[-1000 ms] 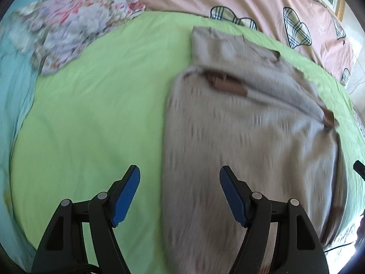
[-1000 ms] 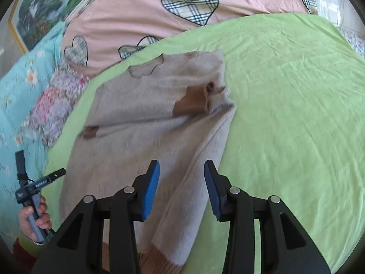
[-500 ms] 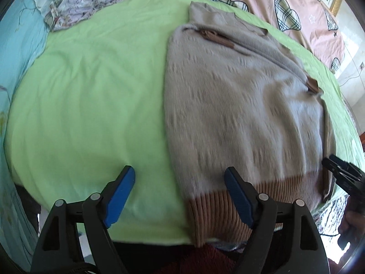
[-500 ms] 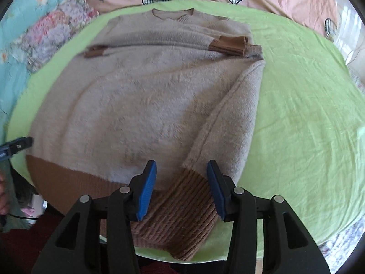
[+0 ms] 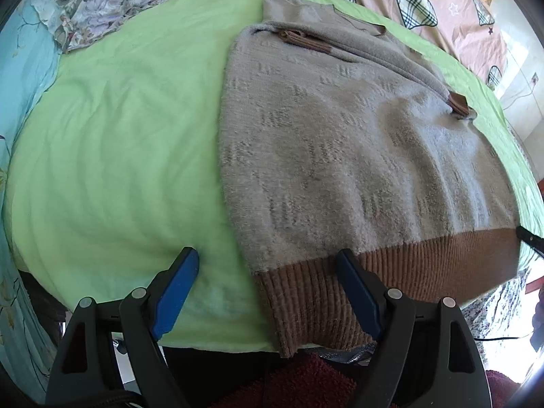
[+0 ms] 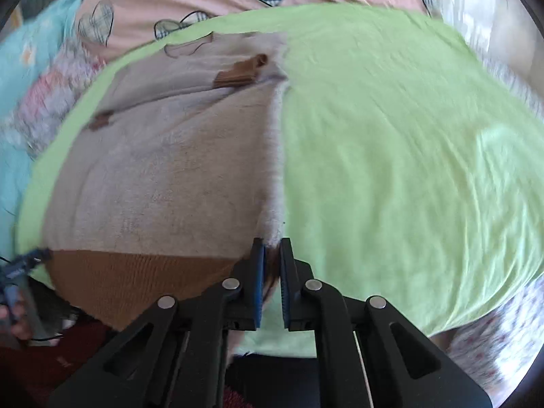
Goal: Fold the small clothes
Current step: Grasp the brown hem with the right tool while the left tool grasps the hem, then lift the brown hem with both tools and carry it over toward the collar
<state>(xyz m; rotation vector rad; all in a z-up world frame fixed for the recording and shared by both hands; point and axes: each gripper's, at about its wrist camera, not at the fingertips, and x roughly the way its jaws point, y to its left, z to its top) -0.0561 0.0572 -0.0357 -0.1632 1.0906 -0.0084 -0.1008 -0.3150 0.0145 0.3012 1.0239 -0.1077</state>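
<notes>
A grey knit sweater [image 5: 340, 142] with a brown ribbed hem [image 5: 391, 272] lies flat on a green sheet [image 5: 119, 136], sleeves folded across the chest with brown cuffs showing. My left gripper [image 5: 267, 261] is open, its jaws astride the hem's left corner at the bed's near edge. In the right wrist view the sweater [image 6: 163, 170] fills the left half. My right gripper [image 6: 271, 250] is shut on the sweater's right hem corner, with fabric pinched between the blue pads.
A pink quilt with plaid hearts [image 5: 425, 6] lies beyond the sweater. Floral cloth [image 5: 102, 3] sits at the far left on a blue sheet. The green sheet stretches wide to the right [image 6: 391, 153]. The bed's near edge runs just under both grippers.
Both grippers pulled back to the sweater's hem at the near edge of the bed. My right gripper closed on the hem corner. The left stayed open.
</notes>
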